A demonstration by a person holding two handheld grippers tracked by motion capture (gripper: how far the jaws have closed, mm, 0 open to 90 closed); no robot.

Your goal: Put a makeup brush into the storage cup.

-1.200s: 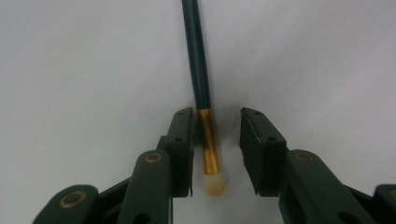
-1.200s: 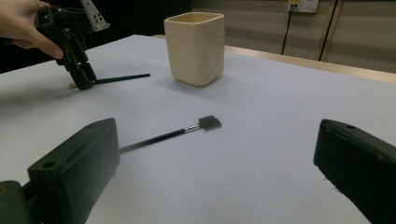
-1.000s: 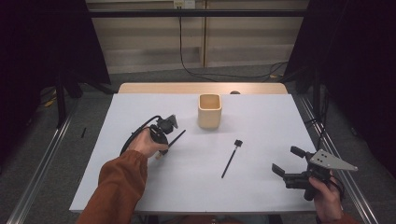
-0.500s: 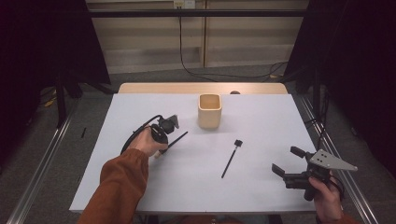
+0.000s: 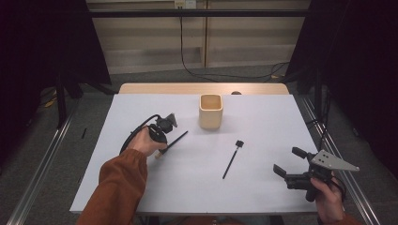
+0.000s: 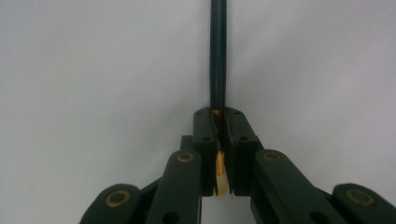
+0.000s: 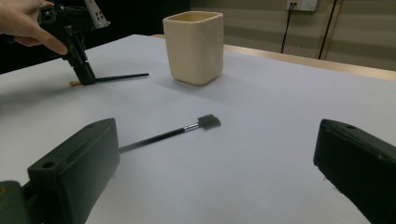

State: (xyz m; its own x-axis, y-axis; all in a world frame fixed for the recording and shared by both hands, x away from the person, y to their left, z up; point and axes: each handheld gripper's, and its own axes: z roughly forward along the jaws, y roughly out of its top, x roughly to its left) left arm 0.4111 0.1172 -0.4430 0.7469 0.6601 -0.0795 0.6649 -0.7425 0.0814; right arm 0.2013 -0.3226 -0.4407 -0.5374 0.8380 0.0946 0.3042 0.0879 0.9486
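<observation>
My left gripper (image 5: 162, 149) points down at the white table (image 5: 141, 187), shut on the gold-tipped end of a dark slim brush handle (image 5: 177, 138). In the left gripper view the jaws (image 6: 219, 116) pinch that gold end and the dark handle (image 6: 218, 56) runs straight away from them. The right gripper view shows the same left gripper (image 7: 86, 75) and handle (image 7: 122, 77) at far left. A second black brush (image 5: 231, 159) with a small bristle head lies loose mid-table. My right gripper (image 5: 289, 161) is open at the front right, nothing between its jaws (image 7: 217, 140).
A cream square cup (image 5: 210, 111) stands upright at the table's back centre, also in the right gripper view (image 7: 194, 46). The loose brush (image 7: 173, 133) lies between the cup and my right gripper. A bare wooden strip (image 5: 202, 88) edges the far side.
</observation>
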